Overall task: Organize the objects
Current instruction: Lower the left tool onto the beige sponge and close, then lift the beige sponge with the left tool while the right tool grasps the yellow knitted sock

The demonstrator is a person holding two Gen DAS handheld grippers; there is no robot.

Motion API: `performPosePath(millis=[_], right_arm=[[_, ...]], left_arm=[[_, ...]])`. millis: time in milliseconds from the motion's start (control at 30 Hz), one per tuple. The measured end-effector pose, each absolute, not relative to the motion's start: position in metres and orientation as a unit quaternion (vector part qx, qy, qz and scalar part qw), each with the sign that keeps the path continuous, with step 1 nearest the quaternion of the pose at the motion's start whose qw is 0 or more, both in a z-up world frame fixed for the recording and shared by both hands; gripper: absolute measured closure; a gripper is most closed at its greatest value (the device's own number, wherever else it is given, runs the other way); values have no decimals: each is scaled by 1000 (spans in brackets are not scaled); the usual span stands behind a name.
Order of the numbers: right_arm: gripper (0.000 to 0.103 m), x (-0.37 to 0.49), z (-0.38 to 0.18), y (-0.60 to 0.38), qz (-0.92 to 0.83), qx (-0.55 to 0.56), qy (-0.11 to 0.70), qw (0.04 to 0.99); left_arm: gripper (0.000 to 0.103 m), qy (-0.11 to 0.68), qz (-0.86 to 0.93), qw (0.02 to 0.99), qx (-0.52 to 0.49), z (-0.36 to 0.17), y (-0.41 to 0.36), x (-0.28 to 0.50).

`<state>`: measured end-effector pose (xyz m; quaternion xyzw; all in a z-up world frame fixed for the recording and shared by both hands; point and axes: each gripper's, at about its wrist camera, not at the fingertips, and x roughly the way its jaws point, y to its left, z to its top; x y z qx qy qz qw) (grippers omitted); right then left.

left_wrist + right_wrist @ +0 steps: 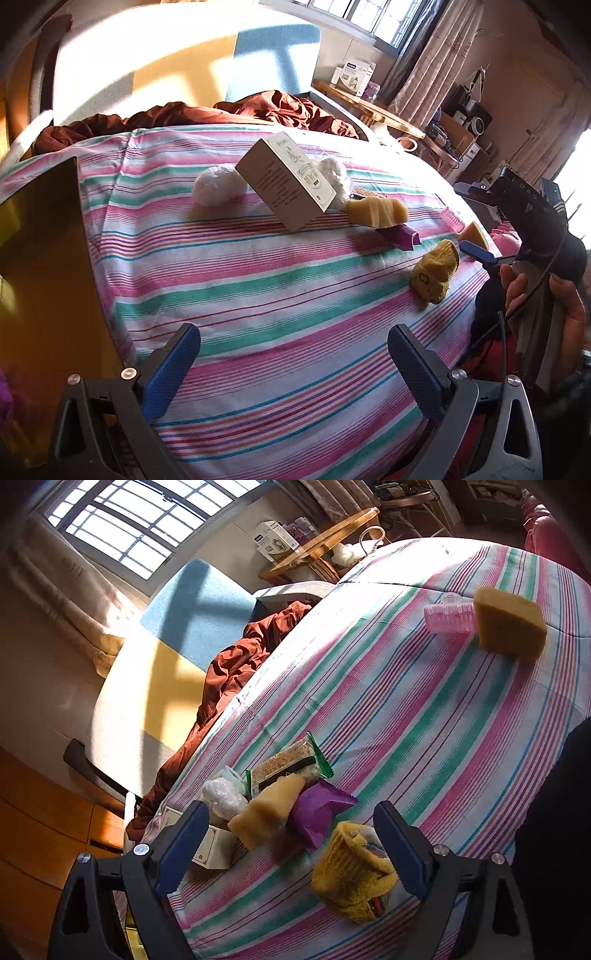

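On the striped bedsheet (280,295) my left camera shows, from left to right, an amber panel (44,258) at the bed's edge, a white wad (218,186), a cream box (286,181) standing tilted, a tan sponge (376,211) with a purple packet (397,238) just below it, and a yellow knit sock (436,275). My left gripper (291,363) hangs over bare sheet with its jaws wide and nothing between them. At the far right that view catches my right gripper (480,221) from outside, with the hand (561,310) around its handle. My right camera shows what the left cannot: a green-edged cracker pack (288,768) behind the sponge, and well apart a pink comb (448,616) touching a second sponge block (508,624). From here my right gripper (291,847) stands wide open, the sock lying between its fingers (400,847), close to the right one and ungripped.
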<state>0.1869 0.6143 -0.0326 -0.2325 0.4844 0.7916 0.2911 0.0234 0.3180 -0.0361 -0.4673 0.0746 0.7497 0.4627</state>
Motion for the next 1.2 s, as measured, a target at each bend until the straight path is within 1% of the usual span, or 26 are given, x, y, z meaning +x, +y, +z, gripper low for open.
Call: performPosePath(millis=[133, 467, 733, 900, 933, 967, 1033, 1200], right_arm=[[11, 190, -32, 616, 792, -223, 488, 291], [11, 200, -30, 619, 796, -186, 508, 272], [11, 203, -32, 622, 795, -171, 521, 258], [11, 203, -33, 622, 795, -168, 525, 252], [11, 203, -33, 623, 795, -168, 526, 252], [11, 203, -34, 623, 795, -168, 527, 251], [11, 202, -34, 623, 794, -170, 526, 251], [11, 202, -34, 623, 794, -174, 523, 257]], left_arm=[[1, 57, 732, 477, -483, -37, 349, 18], [0, 51, 705, 491, -509, -39, 444, 8], [0, 69, 711, 474, -514, -47, 515, 3], [0, 97, 725, 452, -511, -61, 542, 0], [2, 105, 725, 455, -506, -62, 544, 2], [11, 110, 722, 464, -501, -62, 544, 5], [35, 108, 714, 476, -503, -62, 539, 9], [39, 119, 720, 493, -474, -63, 506, 21]])
